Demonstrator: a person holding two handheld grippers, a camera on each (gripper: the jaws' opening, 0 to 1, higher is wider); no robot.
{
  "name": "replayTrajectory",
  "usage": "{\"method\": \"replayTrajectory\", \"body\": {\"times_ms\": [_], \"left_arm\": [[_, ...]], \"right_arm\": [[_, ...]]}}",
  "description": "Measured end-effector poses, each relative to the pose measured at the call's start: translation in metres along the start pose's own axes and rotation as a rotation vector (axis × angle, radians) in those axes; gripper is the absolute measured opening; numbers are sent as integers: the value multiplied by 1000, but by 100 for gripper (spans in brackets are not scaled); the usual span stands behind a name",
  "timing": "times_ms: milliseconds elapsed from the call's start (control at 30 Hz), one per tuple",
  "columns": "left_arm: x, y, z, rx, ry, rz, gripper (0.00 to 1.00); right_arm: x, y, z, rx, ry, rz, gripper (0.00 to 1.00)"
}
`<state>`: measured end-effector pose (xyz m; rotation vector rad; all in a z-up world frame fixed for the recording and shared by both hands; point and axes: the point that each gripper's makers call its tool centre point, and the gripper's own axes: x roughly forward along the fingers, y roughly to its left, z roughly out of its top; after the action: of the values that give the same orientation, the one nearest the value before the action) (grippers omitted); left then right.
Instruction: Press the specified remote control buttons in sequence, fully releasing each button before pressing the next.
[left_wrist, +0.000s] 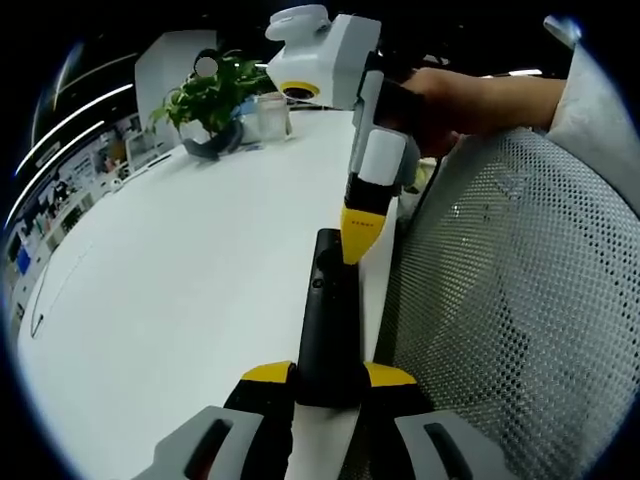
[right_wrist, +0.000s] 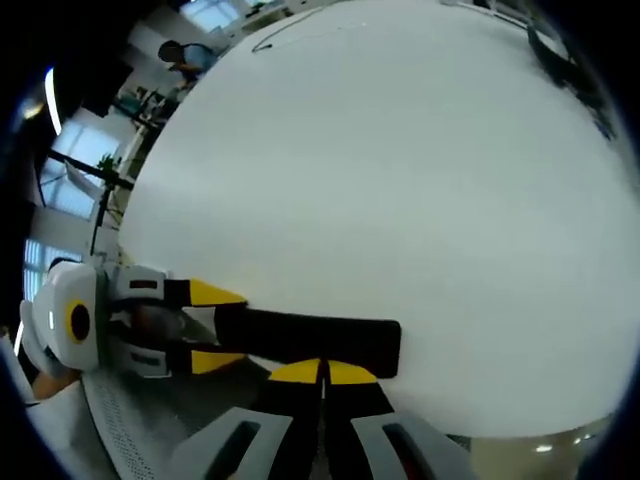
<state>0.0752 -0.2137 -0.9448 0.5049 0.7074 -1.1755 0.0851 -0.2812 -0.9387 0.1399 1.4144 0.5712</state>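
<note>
A black remote control (left_wrist: 328, 320) lies lengthwise at the right edge of the white table (left_wrist: 180, 260). My left gripper (left_wrist: 330, 375) is shut on its near end, one yellow tip on each side. My right gripper (left_wrist: 360, 232) reaches down from above with its yellow tips together, touching the remote's far end beside a small button. In the right gripper view, the remote (right_wrist: 310, 340) runs crosswise just above my right gripper (right_wrist: 322, 372), whose jaws are closed tip to tip. The left gripper (right_wrist: 215, 327) clamps the remote's left end.
A grey mesh chair back (left_wrist: 520, 300) stands close on the right of the table edge. A potted plant (left_wrist: 210, 95) and a glass jar (left_wrist: 272, 115) sit at the far end. A thin cable (right_wrist: 270, 42) lies on the table (right_wrist: 400, 180).
</note>
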Motion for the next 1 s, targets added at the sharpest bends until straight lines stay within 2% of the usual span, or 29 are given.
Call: {"method": "replayTrajectory", "body": {"times_ms": [133, 233, 367, 767, 1000], "left_arm": [[0, -1, 0, 9, 0, -4, 24], [0, -1, 0, 12, 2, -9, 24], [1, -3, 1, 16, 5, -13, 24], [1, -5, 0, 24, -1, -21, 24], [1, -5, 0, 22, -2, -19, 25]], "right_arm": [[-4, -3, 6, 7, -35, -13, 0], [-7, -1, 11, 36, -70, 23, 0], [-6, 1, 10, 49, -66, 35, 0], [0, 2, 6, -12, -32, -7, 0], [1, 0, 6, 14, -32, 1, 0]]}}
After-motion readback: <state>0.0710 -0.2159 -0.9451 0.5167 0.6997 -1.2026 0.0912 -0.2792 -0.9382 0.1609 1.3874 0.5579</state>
